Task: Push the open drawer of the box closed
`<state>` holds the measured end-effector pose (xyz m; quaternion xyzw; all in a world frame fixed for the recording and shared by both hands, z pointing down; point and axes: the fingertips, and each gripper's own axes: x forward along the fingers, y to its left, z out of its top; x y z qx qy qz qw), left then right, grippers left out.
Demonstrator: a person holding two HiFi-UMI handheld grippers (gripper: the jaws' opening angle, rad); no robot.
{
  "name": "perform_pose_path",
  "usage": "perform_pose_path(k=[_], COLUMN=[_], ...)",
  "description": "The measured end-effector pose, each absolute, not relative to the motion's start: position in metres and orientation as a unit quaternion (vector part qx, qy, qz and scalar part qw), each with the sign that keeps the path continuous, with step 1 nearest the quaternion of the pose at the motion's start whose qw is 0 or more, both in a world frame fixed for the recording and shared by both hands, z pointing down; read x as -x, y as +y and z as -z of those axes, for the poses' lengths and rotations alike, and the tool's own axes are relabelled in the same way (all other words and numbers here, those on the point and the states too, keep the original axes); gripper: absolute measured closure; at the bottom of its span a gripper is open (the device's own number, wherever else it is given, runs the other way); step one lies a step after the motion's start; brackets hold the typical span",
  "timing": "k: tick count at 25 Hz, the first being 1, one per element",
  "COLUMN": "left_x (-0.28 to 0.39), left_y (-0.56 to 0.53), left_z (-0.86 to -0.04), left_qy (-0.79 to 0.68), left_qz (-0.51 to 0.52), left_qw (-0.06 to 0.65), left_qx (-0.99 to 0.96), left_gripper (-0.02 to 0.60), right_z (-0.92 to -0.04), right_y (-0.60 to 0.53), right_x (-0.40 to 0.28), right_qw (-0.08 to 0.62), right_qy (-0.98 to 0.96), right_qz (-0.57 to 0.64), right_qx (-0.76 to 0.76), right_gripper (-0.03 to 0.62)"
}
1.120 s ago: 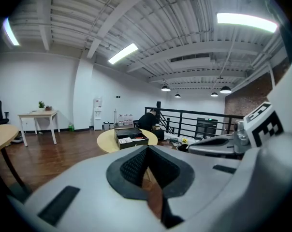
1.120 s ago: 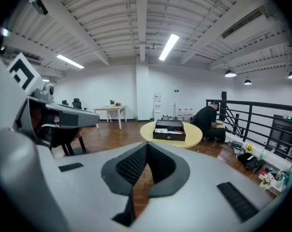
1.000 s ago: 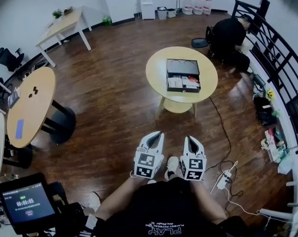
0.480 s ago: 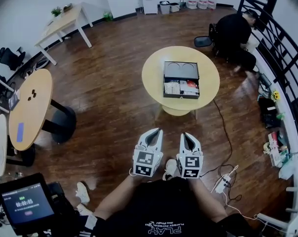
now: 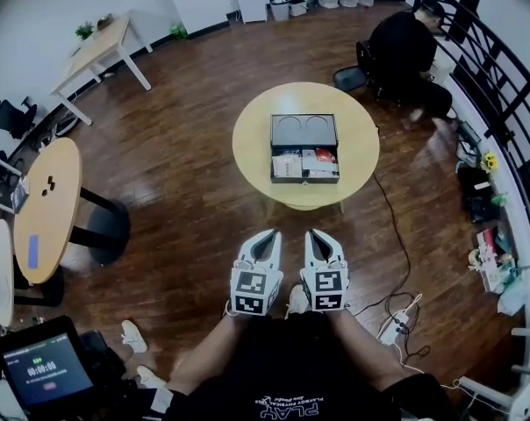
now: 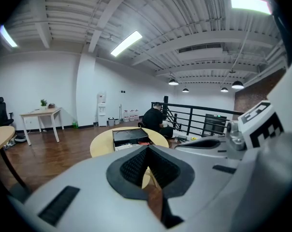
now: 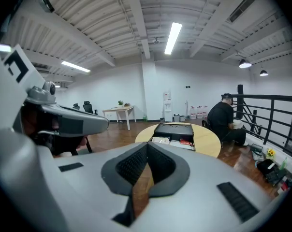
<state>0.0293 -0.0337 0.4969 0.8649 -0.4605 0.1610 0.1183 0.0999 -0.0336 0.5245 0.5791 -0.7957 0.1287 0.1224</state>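
Left gripper (image 5: 267, 239) and right gripper (image 5: 317, 239), both clenched on nothing, hang well short of the open drawer (image 5: 304, 165).
Drawer juts from the box (image 5: 304, 131) toward the person, long axis crosswise, on the round table (image 5: 256, 139) straight ahead; the right gripper looks slightly better lined up.

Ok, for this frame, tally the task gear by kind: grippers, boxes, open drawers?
grippers: 2, left gripper and right gripper, jaws together on nothing
box: 1
open drawer: 1
total: 4
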Motion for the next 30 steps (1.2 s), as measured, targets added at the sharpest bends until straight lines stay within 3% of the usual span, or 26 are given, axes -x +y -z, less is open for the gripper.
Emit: perform_pose_path(k=[30], left_x=[-0.01], left_y=[-0.169], left_z=[-0.529], left_qy=[-0.476], left_qz=[-0.183], left_qw=[0.13], left_qx=[-0.85], left_gripper=[0.584], right_z=[-0.555], right_y=[-0.154], right_x=[-0.096], right_qw=[0.143], right_qy=[-0.787], right_qz=[-0.182], right_qx=[-0.573], right_gripper=[0.589])
